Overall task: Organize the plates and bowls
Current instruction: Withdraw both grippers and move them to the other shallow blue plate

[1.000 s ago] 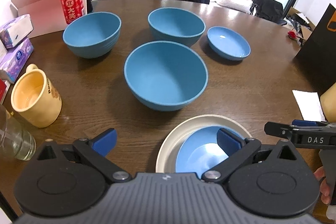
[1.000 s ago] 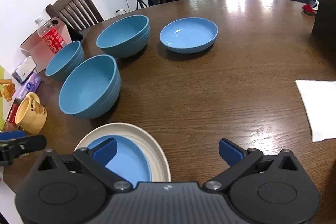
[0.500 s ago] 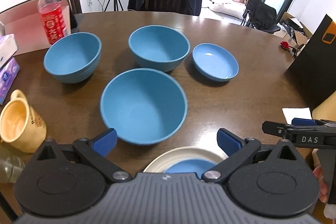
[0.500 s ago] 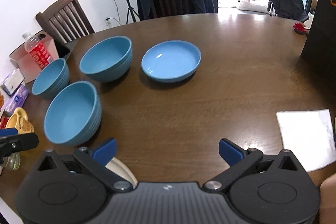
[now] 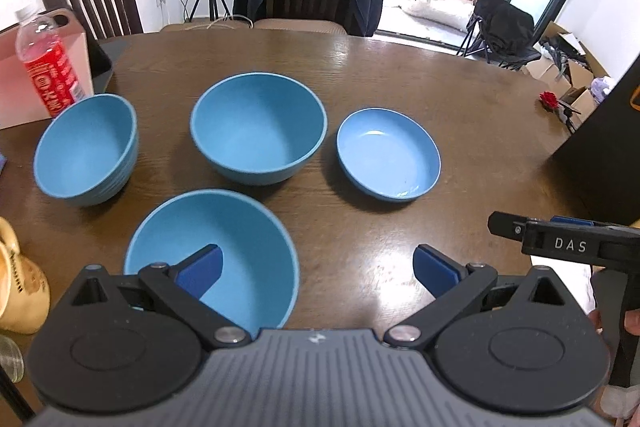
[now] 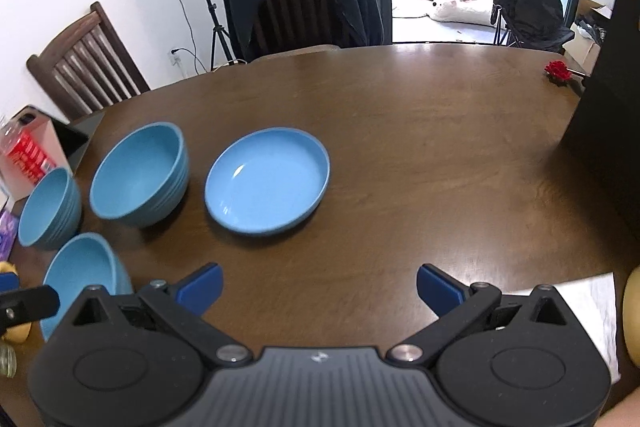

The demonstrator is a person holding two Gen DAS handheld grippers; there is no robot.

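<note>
The left tool (image 5: 316,269) hangs over the brown table (image 5: 460,99) with its blue pads spread wide and nothing between them. Its left pad (image 5: 200,269) overlaps the nearest blue bowl (image 5: 240,227). Beyond stand two more blue bowls, one at left (image 5: 86,151) and one in the middle (image 5: 258,127), and a shallow blue plate (image 5: 388,153) at right. The right tool (image 5: 560,241) juts in from the right edge.
</note>
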